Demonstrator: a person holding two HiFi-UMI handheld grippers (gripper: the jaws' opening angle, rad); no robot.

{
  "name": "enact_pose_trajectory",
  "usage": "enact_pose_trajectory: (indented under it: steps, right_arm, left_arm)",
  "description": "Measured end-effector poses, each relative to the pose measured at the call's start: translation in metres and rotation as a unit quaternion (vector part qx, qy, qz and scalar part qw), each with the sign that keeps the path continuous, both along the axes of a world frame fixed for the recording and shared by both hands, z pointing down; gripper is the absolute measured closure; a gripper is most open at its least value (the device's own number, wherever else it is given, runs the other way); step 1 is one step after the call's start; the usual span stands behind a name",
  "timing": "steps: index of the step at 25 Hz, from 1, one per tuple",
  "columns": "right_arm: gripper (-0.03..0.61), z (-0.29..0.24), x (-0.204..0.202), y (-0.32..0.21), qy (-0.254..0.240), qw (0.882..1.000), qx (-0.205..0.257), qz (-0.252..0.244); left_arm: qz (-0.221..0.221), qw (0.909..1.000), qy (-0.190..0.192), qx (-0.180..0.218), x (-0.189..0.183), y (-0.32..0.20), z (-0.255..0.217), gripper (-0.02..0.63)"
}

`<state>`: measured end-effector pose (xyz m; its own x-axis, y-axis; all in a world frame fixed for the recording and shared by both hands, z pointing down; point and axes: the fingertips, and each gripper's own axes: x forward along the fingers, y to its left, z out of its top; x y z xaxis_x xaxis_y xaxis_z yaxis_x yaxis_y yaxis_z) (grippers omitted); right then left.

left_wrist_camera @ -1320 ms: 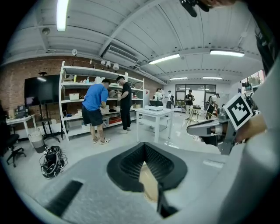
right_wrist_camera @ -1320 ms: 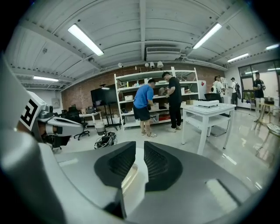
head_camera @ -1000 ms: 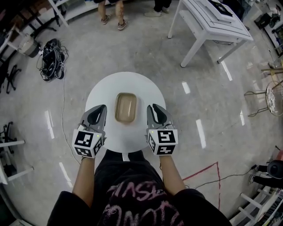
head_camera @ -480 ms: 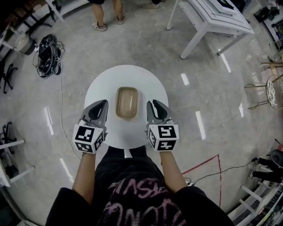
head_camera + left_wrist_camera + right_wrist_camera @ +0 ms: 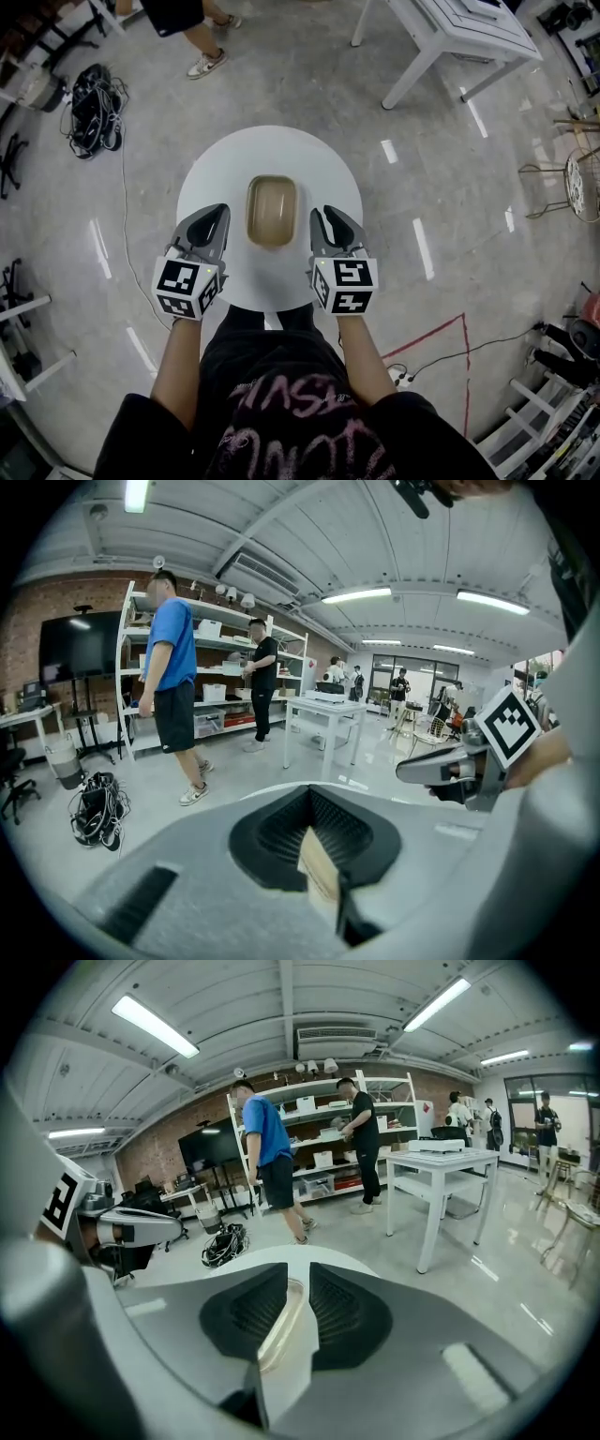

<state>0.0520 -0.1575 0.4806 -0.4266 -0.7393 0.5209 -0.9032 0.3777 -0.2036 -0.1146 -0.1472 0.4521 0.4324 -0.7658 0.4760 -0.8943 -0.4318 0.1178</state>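
Note:
A tan oblong tray (image 5: 272,208) lies in the middle of a round white table (image 5: 272,150). My left gripper (image 5: 217,212) hovers just left of the tray and my right gripper (image 5: 319,216) just right of it; neither touches it. Both point forward, level, with jaws drawn together to a thin slit and nothing held. In the left gripper view the tray (image 5: 319,874) shows as a tan sliver under the left gripper (image 5: 314,803). In the right gripper view the tray's rim (image 5: 281,1330) shows below the right gripper (image 5: 291,1283).
A person in a blue shirt (image 5: 178,14) walks on the floor beyond the table. A white square table (image 5: 450,28) stands at the far right, a cable bundle (image 5: 89,108) far left, a wire chair (image 5: 577,183) at the right edge. Red tape (image 5: 441,337) marks the floor.
The person in the blue shirt has left the shelves and walked closer. The table and tray sit slightly higher in the head view. Both grippers keep their places beside the tray.

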Motion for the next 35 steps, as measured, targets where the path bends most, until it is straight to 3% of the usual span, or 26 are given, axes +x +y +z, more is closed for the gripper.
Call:
enact_pose_trajectory:
  steps: [35]
  right_arm:
    - [0.462, 0.109, -0.025, -0.004, -0.016, 0.992, -0.123, 0.016]
  left_arm:
    - [0.025, 0.9954, 0.017, -0.091, -0.005, 0.001, 0.092, 0.614]
